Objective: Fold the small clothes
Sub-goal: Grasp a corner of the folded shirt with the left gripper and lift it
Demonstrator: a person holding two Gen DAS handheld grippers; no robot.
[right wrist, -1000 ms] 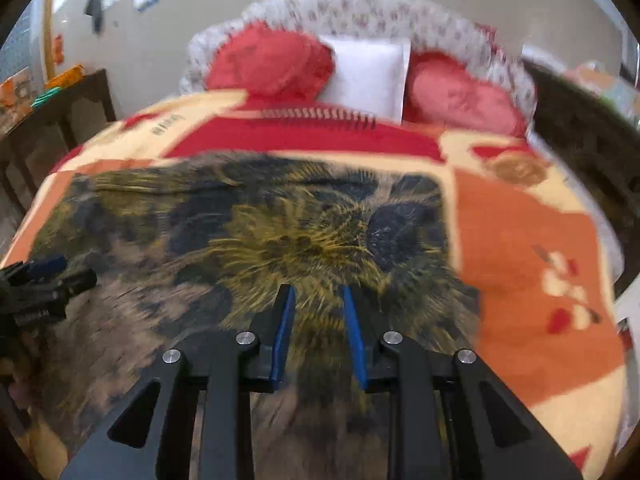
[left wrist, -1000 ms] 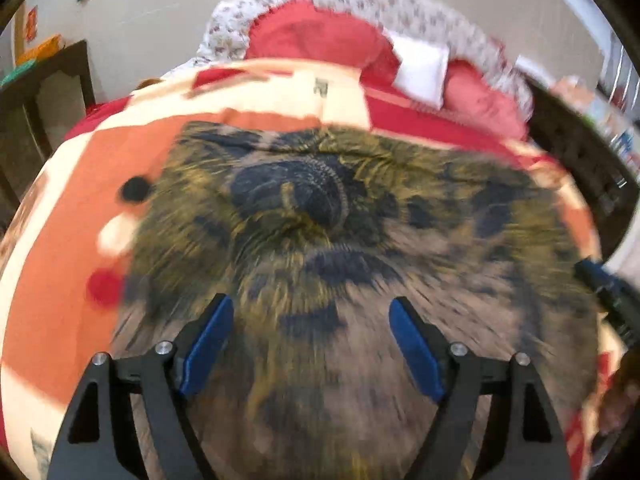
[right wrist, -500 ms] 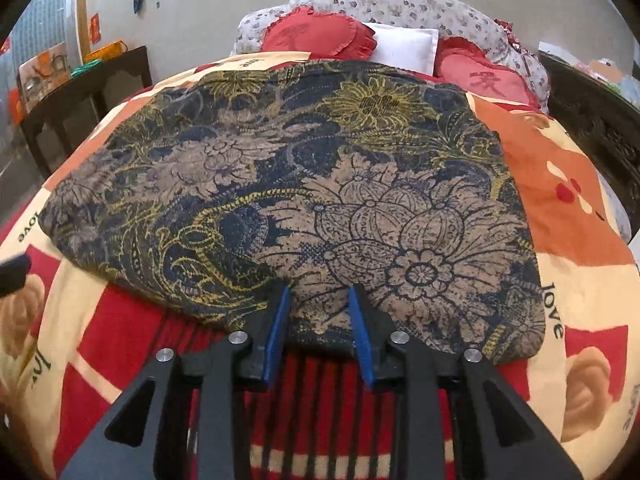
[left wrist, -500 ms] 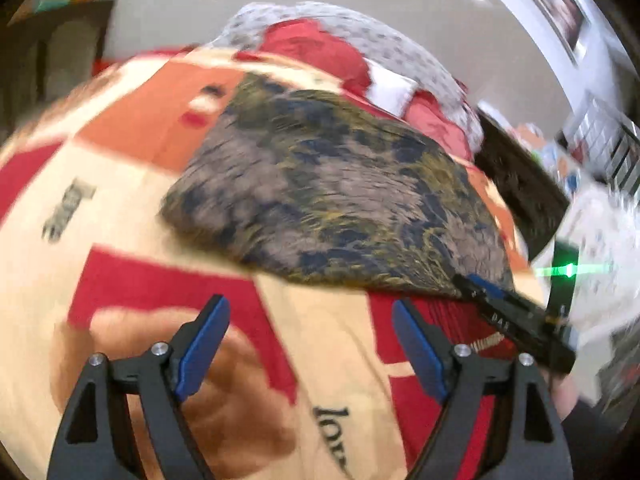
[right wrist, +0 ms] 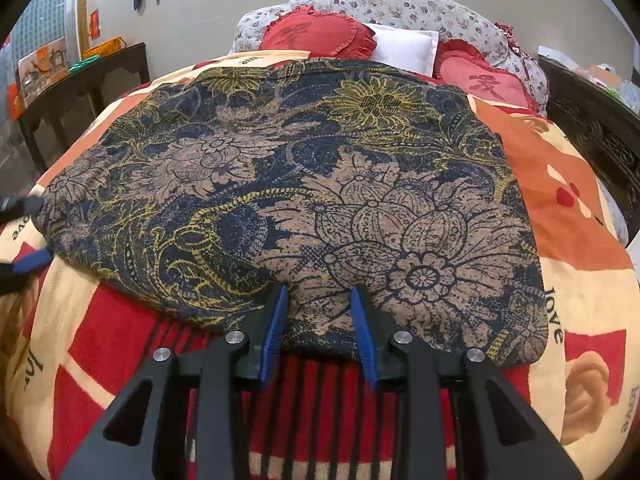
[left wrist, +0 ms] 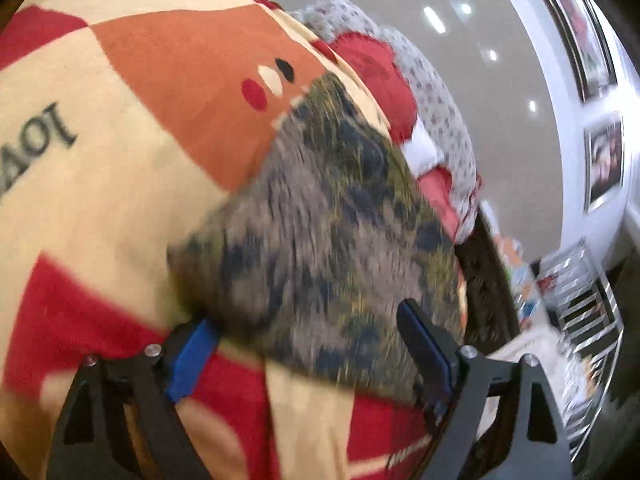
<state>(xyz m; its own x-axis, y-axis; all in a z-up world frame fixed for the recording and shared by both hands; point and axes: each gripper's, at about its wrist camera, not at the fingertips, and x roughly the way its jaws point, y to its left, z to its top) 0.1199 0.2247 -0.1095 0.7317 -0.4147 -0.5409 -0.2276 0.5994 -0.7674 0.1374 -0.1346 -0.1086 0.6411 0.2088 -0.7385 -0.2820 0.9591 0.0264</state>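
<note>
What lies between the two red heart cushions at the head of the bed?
A white pillow sits between the left heart cushion and the right heart cushion, partly tucked behind both. The right wrist view shows it clearly.

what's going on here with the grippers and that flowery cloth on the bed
A person holding a gripper in each hand is folding a dark floral garment spread on a bed's red and cream blanket. The right gripper sits at the garment's near edge, jaws partly apart with the hem between them. The left gripper is at the garment's left corner, its jaws opening wide around the edge.
</note>
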